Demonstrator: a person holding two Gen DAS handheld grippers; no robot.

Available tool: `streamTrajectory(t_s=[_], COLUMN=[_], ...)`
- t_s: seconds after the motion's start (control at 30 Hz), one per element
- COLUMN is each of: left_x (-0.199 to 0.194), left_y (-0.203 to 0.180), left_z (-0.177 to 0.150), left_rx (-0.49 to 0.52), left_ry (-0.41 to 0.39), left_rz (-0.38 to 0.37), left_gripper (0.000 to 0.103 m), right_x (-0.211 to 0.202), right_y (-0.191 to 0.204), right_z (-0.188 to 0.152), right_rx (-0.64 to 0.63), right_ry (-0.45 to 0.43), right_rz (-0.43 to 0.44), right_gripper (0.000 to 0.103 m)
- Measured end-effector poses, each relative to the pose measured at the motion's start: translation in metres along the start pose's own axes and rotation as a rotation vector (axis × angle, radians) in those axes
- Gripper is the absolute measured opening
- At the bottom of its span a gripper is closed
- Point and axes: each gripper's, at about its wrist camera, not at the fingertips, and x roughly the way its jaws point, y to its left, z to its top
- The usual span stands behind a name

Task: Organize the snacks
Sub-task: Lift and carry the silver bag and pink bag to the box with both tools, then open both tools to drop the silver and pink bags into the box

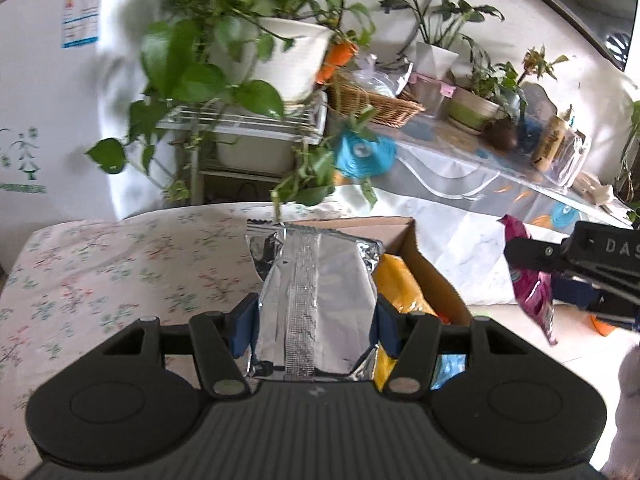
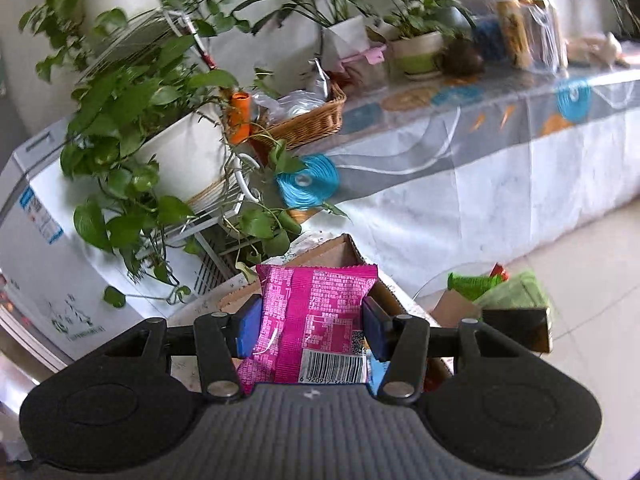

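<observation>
Above the cardboard box [image 1: 420, 256], left claw [image 1: 316, 320] pinches a crinkled foil packet [image 1: 320, 280]; right claw [image 2: 308, 324] grips a glossy pink packet [image 2: 316, 312].

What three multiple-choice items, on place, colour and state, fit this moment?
1. Where is the yellow packet?
A. in the cardboard box
B. in the wicker basket
C. on the floor

2. What colour is the packet in the right gripper?
A. green
B. pink
C. silver

3. What is the left gripper doing?
A. hanging open
B. gripping a silver packet
C. gripping a plant pot

Key: 1 A, it lies inside the box walls; 2 B, pink wrapper with barcode; 3 B, both fingers press the foil's sides.
</observation>
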Motion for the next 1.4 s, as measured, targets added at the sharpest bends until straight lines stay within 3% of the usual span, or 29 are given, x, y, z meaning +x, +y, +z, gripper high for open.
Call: streamTrajectory(t_s=[0.3,0.73,0.8,0.9,0.97,1.4], left_x=[0.046,0.074,0.073,0.070,0.067,0.054], left_y=[-0.019,-0.039,-0.043,-0.047,-0.049,-0.038], left_z=[0.019,0.027,0.028,0.030,0.030,0.021], left_rx=[0.025,0.108,0.137,0.165,0.183,0.169], left_ry=[0.048,0.084,0.081,0.064,0.058,0.112], left_rz=[0.018,0.023,0.030,0.058,0.084,0.146], left_gripper=[0.059,0.059,0.062,0.083,0.091,0.093], right_x=[0.009,0.017,0.018,0.019,0.019,0.024], right_y=[-0.012,-0.013,-0.013,-0.014,-0.015,-0.014], right_z=[-0.001,-0.002,-0.002,-0.001,-0.001,-0.001], right_rx=[0.120,0.138,0.144,0.156,0.165,0.169], right_ry=[0.047,0.059,0.055,0.055,0.054,0.072], right_rz=[-0.019,-0.103,-0.115,-0.126,-0.129,-0.138], right_gripper=[0.059,0.060,0.062,0.064,0.078,0.087])
